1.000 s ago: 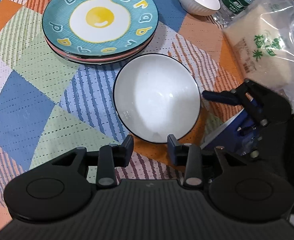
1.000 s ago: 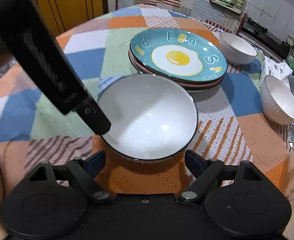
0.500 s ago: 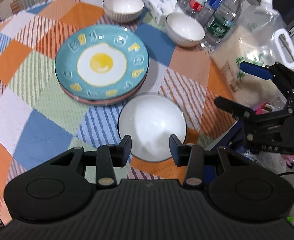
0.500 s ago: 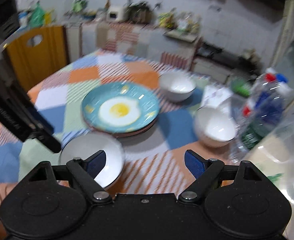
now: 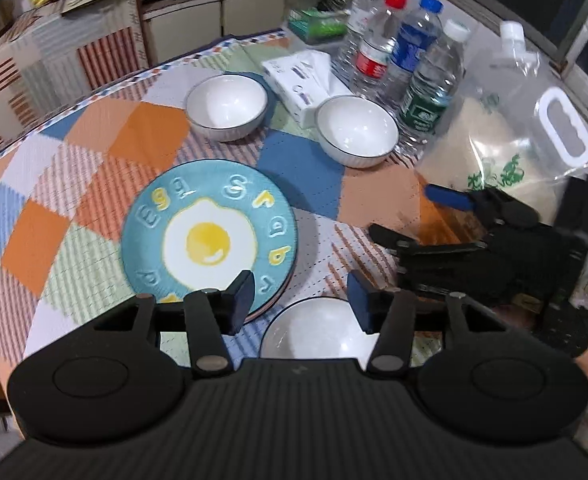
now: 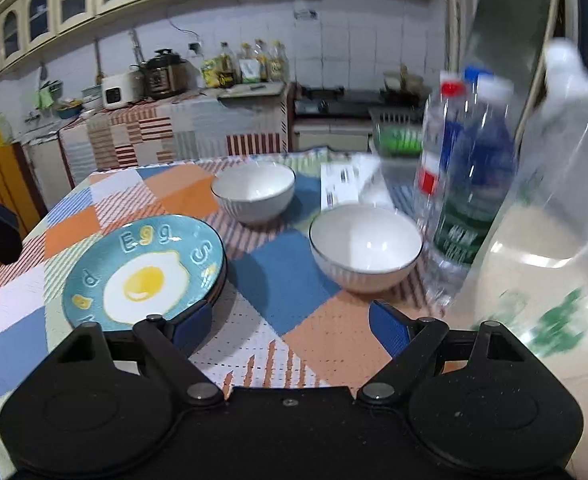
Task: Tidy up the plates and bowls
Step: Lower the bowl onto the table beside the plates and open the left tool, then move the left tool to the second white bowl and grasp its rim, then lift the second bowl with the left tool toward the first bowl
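Note:
A teal egg plate (image 5: pixel 208 236) tops a small stack of plates in the middle of the patchwork table; it also shows in the right wrist view (image 6: pixel 142 276). Three white bowls stand on the cloth: one near me (image 5: pixel 314 336) under my left gripper, one at the back (image 5: pixel 226 106) (image 6: pixel 254 192), one by the bottles (image 5: pixel 356 130) (image 6: pixel 364 246). My left gripper (image 5: pixel 300 300) is open and empty above the near bowl. My right gripper (image 6: pixel 290 324) is open and empty, facing the bowl by the bottles; it shows in the left view (image 5: pixel 406 216).
Several water bottles (image 5: pixel 410 52) (image 6: pixel 466 184) and a clear bag of rice (image 5: pixel 534 136) (image 6: pixel 546 264) crowd the table's right side. A tissue pack (image 5: pixel 302 76) lies behind the bowls. A kitchen counter (image 6: pixel 174 128) stands beyond the table.
Both grippers have pulled up and back from the near bowl, which stays on the cloth. The right gripper has swung right toward the bottles. The left jaws have opened wider.

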The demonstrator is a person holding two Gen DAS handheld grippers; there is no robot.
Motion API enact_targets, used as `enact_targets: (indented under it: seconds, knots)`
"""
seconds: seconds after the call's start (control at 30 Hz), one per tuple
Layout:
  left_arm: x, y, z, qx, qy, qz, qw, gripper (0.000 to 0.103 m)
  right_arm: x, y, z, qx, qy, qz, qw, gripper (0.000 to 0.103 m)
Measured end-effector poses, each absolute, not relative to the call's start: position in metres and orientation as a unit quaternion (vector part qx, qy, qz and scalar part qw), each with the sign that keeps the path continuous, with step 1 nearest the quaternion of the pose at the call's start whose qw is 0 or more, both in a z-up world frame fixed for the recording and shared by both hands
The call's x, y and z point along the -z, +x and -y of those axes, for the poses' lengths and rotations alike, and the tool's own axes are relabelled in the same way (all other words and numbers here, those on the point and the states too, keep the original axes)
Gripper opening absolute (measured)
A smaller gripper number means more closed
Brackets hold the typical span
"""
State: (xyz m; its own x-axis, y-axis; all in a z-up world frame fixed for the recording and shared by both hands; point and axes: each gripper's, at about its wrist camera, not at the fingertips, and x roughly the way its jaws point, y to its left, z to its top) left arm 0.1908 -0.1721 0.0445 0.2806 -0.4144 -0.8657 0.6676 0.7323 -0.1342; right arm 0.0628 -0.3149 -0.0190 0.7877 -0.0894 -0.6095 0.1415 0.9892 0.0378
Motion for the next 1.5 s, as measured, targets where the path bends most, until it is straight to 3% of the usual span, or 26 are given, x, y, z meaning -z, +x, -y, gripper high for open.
enact_targets:
  seconds: [0.2,0.4,0.57,0.73,0.97,1.13,1.23,1.33,1.43,1.5]
  knots:
    - [-0.020,0.202,0.202,0.383,0.130,-0.479,0.779,0.054,0.063,0.093,0.323,0.084,0.050,-0.331,0.938,0.089]
    - [0.014,0.235,0.220,0.400,0.066,-0.481,0.778,0.054,0.081,0.087,0.321,0.090,0.051,-0.295,0.950,0.089]
    - [0.039,0.256,0.238,0.381,0.031,-0.473,0.794,0.054,0.101,0.105,0.332,0.131,0.057,-0.311,0.940,0.089]
    - [0.049,0.277,0.259,0.384,0.012,-0.464,0.798,0.054,0.104,0.111,0.339,0.133,0.089,-0.305,0.939,0.089]
    - [0.062,0.301,0.303,0.382,0.061,-0.464,0.797,0.054,0.110,0.135,0.338,0.145,0.083,-0.319,0.933,0.089]
    - [0.079,0.328,0.317,0.379,0.024,-0.494,0.782,0.053,0.111,0.151,0.341,0.168,0.058,-0.327,0.928,0.089]
    - [0.087,0.339,0.321,0.368,0.016,-0.489,0.790,0.050,0.111,0.158,0.350,0.178,0.072,-0.328,0.925,0.089]
    - [0.095,0.347,0.320,0.365,-0.006,-0.489,0.792,0.037,0.112,0.165,0.355,0.190,0.074,-0.325,0.923,0.089]
    - [0.101,0.349,0.317,0.380,-0.040,-0.496,0.780,0.036,0.112,0.172,0.358,0.192,0.071,-0.325,0.923,0.089]
    - [0.102,0.348,0.320,0.378,-0.046,-0.497,0.779,0.025,0.113,0.176,0.358,0.188,0.059,-0.328,0.924,0.090]
